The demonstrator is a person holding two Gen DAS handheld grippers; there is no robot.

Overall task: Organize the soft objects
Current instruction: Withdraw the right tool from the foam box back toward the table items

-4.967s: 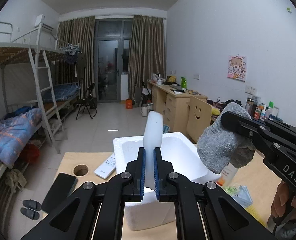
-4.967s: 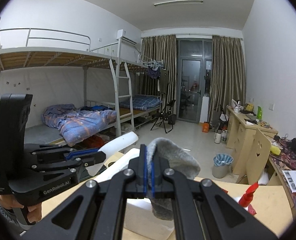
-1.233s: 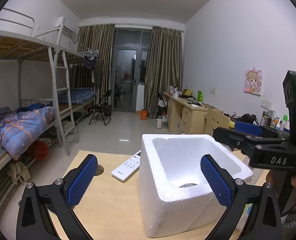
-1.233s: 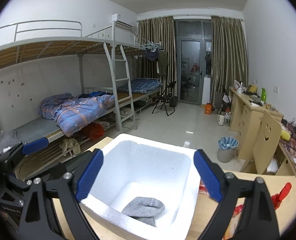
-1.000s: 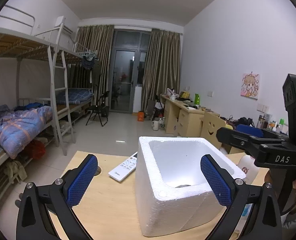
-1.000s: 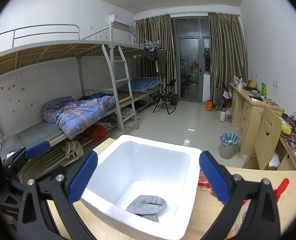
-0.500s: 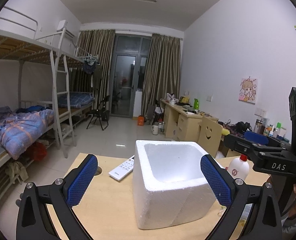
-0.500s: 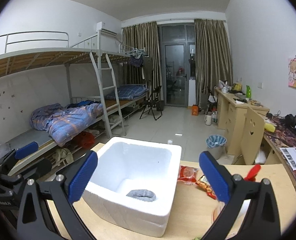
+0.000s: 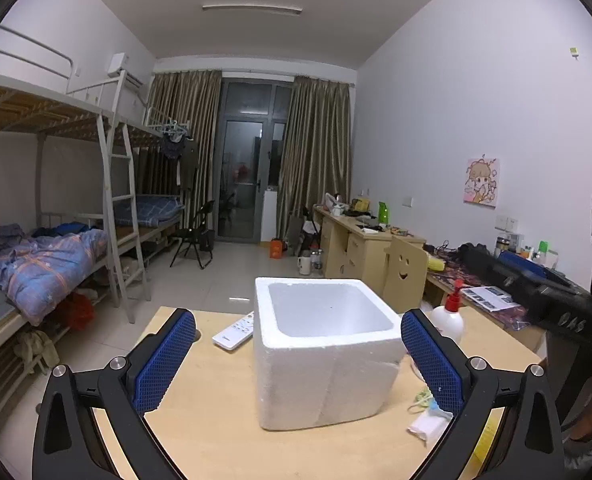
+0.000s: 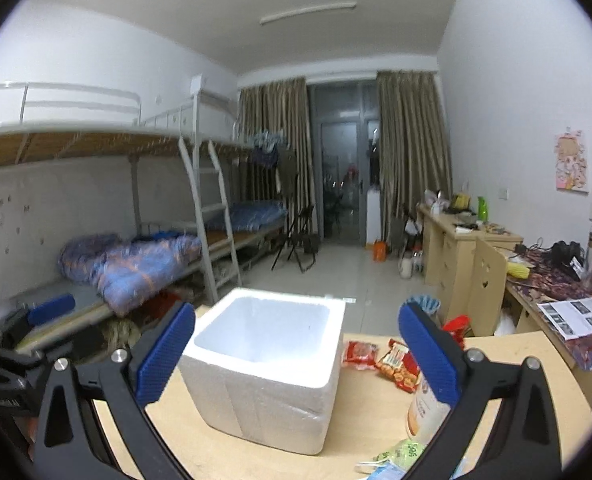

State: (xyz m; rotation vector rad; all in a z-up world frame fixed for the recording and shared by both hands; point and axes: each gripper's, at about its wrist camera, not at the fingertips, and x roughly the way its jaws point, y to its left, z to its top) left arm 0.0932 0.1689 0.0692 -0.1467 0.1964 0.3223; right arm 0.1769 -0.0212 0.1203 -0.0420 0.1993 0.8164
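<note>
Foam box [image 9: 327,364] between remote [image 9: 233,330] and bottle [image 9: 448,316]; both grippers [image 9: 297,356] [image 10: 296,354] spread, empty.

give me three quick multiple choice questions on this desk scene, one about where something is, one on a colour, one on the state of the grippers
1. Where does the white remote control lie?
A. inside the foam box
B. on the wooden table beside the foam box
C. on the floor

2. What colour is the cap of the white bottle?
A. red
B. green
C. black

3. How do the left gripper and the right gripper stand?
A. both shut on a sock
B. one open, one shut
C. both open and holding nothing

Answers:
1. B: the remote rests on the table just left of the white foam box in the left wrist view.
2. A: a red nozzle tops the bottle.
3. C: in each wrist view the blue pads stand wide apart with nothing between them.
</note>
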